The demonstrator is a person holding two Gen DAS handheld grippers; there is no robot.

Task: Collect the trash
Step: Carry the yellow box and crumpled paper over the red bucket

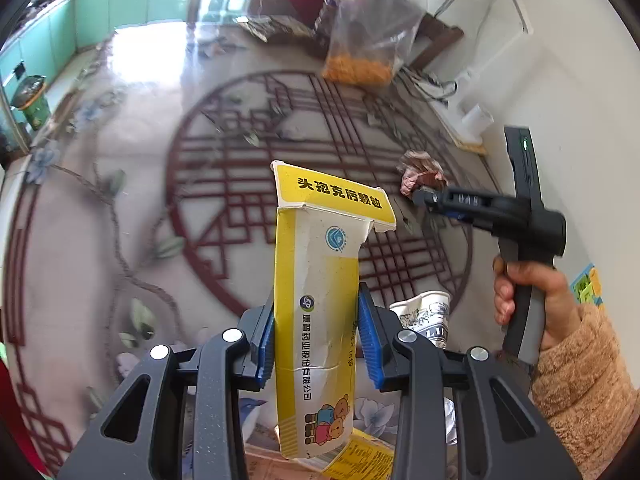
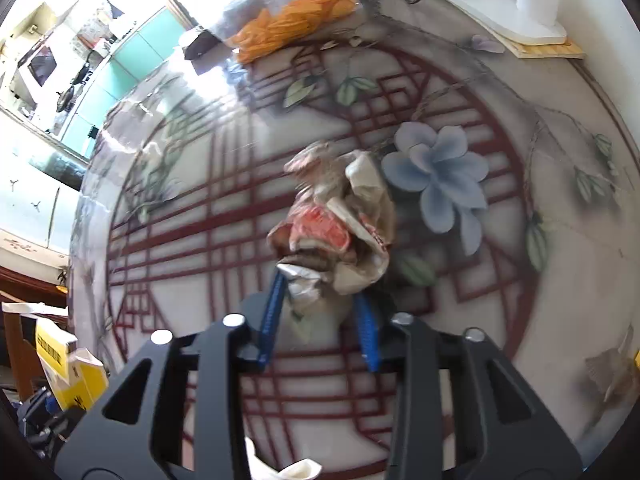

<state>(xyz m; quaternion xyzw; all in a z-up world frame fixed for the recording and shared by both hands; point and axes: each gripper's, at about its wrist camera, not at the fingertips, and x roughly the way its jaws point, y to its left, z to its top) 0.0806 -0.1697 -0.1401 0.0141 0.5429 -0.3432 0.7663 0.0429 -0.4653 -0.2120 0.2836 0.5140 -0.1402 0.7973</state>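
My left gripper [image 1: 316,334] is shut on a yellow and white medicine box [image 1: 320,280], held upright above the table; the box also shows at the left edge of the right wrist view [image 2: 68,364]. My right gripper [image 2: 320,312] is shut on a crumpled brown and red wrapper [image 2: 340,216], held just over the patterned tabletop [image 2: 192,216]. In the left wrist view the right gripper [image 1: 420,194] holds that wrapper [image 1: 420,174] at the right. A crushed paper cup [image 1: 428,316] lies below the box.
A clear bag of orange snacks [image 1: 360,60] stands at the far side, also in the right wrist view [image 2: 296,16]. A white stand with cables [image 2: 528,8] sits near the wall. Another crumpled scrap [image 2: 612,372] lies at the right edge.
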